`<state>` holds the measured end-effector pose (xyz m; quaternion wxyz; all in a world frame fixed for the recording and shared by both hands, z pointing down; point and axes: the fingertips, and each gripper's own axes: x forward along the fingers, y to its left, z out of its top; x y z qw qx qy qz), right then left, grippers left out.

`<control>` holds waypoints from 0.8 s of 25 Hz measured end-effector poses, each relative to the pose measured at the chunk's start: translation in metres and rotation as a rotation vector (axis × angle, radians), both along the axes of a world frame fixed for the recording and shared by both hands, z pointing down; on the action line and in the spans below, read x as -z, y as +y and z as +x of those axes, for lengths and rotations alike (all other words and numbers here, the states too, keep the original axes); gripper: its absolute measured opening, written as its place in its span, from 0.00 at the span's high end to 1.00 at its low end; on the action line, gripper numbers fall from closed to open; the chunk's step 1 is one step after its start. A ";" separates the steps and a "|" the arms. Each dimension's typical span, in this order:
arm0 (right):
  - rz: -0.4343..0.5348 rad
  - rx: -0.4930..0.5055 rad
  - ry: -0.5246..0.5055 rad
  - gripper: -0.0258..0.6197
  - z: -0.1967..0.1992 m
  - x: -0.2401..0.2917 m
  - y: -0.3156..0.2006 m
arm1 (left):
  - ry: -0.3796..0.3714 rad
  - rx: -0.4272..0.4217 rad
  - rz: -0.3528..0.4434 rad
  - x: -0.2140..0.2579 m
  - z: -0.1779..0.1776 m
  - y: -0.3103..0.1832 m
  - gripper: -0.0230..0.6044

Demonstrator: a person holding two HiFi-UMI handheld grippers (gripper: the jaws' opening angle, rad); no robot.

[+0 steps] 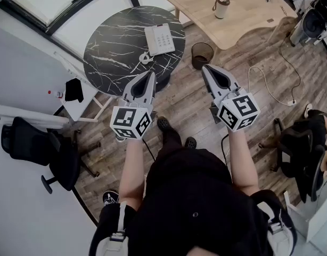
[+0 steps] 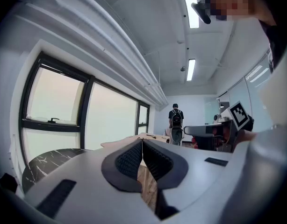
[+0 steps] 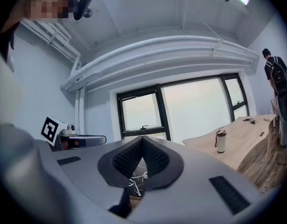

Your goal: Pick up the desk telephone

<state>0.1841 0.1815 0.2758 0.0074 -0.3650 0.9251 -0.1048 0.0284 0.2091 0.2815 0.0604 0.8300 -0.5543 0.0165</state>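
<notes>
The desk telephone (image 1: 159, 39) lies on the marble counter (image 1: 110, 47), at twelve o'clock from the nearer left tool (image 1: 151, 76). Both it and the right tool (image 1: 206, 68) are clenched and empty.

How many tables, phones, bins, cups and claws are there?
Tables: 2, round black marble table, pale wooden table
White desk telephone: 1
Dark round waste bin: 1
White lidded cup: 1
Claws: 2, left claw, right claw
Total: 7
</notes>
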 end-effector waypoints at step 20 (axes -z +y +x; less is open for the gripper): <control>-0.022 -0.016 0.007 0.91 0.023 -0.012 0.001 | -0.012 0.004 -0.023 -0.007 0.010 0.004 0.93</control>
